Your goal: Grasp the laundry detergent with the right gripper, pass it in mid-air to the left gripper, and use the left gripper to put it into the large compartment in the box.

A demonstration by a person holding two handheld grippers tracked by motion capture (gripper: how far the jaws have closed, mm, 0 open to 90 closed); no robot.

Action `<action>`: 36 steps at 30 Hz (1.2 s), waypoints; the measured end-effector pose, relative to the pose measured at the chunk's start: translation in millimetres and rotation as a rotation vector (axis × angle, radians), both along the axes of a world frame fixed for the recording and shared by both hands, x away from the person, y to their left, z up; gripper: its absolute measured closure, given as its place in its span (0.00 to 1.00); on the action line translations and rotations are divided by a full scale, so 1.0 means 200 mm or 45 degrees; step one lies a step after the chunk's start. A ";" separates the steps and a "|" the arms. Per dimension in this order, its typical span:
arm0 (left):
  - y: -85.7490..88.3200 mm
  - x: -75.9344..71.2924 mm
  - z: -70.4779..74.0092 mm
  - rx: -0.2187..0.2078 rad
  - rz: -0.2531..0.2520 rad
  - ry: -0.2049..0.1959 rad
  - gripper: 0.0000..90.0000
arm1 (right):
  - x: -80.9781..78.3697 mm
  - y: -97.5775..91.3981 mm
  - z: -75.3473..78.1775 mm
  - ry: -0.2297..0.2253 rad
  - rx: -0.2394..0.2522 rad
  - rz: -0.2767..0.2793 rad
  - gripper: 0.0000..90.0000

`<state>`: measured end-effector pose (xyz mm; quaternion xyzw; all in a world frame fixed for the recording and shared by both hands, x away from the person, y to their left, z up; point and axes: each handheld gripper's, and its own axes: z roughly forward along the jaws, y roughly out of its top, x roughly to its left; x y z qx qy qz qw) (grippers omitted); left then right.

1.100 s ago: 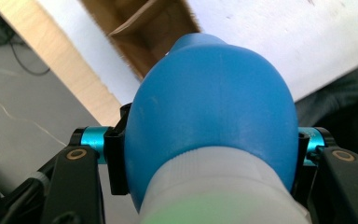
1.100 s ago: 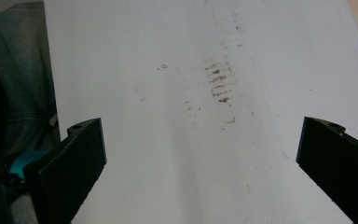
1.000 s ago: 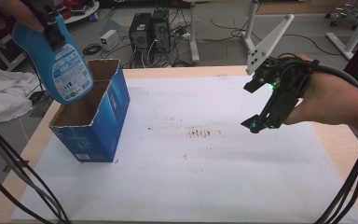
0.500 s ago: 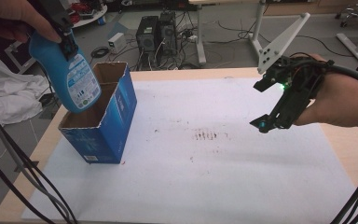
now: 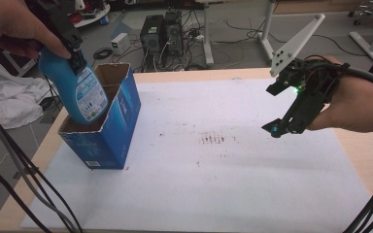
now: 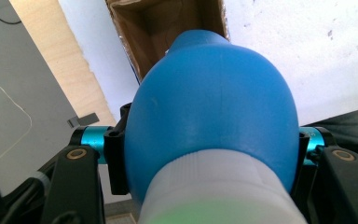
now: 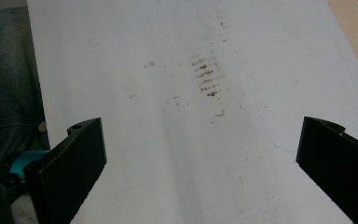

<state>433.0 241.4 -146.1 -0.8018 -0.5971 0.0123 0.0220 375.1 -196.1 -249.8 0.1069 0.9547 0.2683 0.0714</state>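
Two black, flat-faced jaws of the right gripper point(image 7: 200, 172) stand wide apart at the lower corners of the right gripper view, with nothing between them; below lies a white sheet point(image 7: 168, 140), matte and faintly creased, marked by a patch of short brown smudges point(image 7: 205, 77) at upper centre. In the high view this gripper point(image 5: 291, 127) sits at centre right, angular black metal with a small green light, held above the sheet.

At the bottom of the left gripper view, the left gripper point(image 6: 209, 172) is clamped on a smooth, rounded blue plastic bottle point(image 6: 214, 121) just above its ribbed white cap point(image 6: 219, 186). In the high view, upper left, the bottle point(image 5: 75, 87) hangs tilted, glossy label outward, its lower end inside the open top of a blue cardboard box point(image 5: 111, 131). Box walls are raw brown inside, rim ragged. Farthest off, the pale wooden table point(image 5: 199, 75) edge crosses the upper frame.
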 end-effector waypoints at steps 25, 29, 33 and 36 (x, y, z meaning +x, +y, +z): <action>-0.01 0.01 -0.43 0.021 -0.357 0.056 0.43 | 0.01 -0.04 -0.03 0.004 0.023 -0.030 0.01; -0.02 0.00 -0.47 0.040 -0.473 0.052 0.43 | 0.01 -0.04 -0.04 0.010 0.020 -0.034 0.01; -0.03 -0.01 -0.52 0.048 -0.610 0.041 0.43 | 0.01 -0.04 -0.05 0.016 0.016 -0.039 0.01; -0.03 -0.01 -0.55 0.055 -0.659 0.044 0.43 | 0.01 -0.04 -0.05 0.018 0.015 -0.038 0.01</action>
